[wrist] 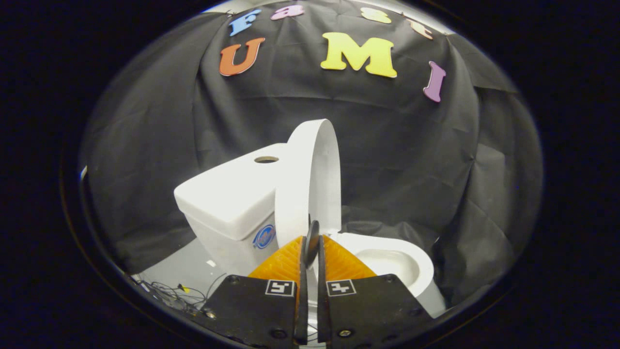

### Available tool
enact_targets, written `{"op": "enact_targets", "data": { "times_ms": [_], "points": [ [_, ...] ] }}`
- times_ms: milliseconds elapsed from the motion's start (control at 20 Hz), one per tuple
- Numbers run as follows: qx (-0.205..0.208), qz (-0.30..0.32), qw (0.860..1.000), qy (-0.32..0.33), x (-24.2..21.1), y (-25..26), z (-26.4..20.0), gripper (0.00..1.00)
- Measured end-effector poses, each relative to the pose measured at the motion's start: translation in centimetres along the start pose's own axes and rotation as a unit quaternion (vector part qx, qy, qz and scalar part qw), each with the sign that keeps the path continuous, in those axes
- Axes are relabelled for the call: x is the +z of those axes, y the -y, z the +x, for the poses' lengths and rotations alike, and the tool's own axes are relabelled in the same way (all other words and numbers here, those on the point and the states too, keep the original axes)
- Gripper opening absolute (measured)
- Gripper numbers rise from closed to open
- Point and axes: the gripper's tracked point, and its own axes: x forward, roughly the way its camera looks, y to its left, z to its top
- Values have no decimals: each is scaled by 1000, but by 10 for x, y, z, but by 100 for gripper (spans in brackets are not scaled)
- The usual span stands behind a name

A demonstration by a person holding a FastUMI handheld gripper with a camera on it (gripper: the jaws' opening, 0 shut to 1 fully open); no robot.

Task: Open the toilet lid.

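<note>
A creased black cloth wall (397, 145) is hung across the back and both sides of the booth, its folds lit softly from the front. A pale grey smooth floor (179, 271) is seen below the cloth's lower hem at the left. A tangle of thin dark cables (169, 292) is laid on that floor near its front edge, and a small yellow piece (183, 288) is seen among them.

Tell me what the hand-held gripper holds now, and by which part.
The hand-held gripper grips the raised white plastic toilet lid by its lower edge, pinched between both fingers, close to the white bowl.
</note>
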Motion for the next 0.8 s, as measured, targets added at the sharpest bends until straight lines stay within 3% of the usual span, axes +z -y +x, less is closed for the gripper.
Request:
{"op": "enact_targets", "data": {
  "times_ms": [150,250,600,800],
  "points": [
    [30,17,999,14,4,2,-7,15],
    [53,22,997,47,15,6,-25,25],
    [8,54,983,176,44,78,-100,100],
    [-4,72,979,193,27,119,-125,100]
  ]
}}
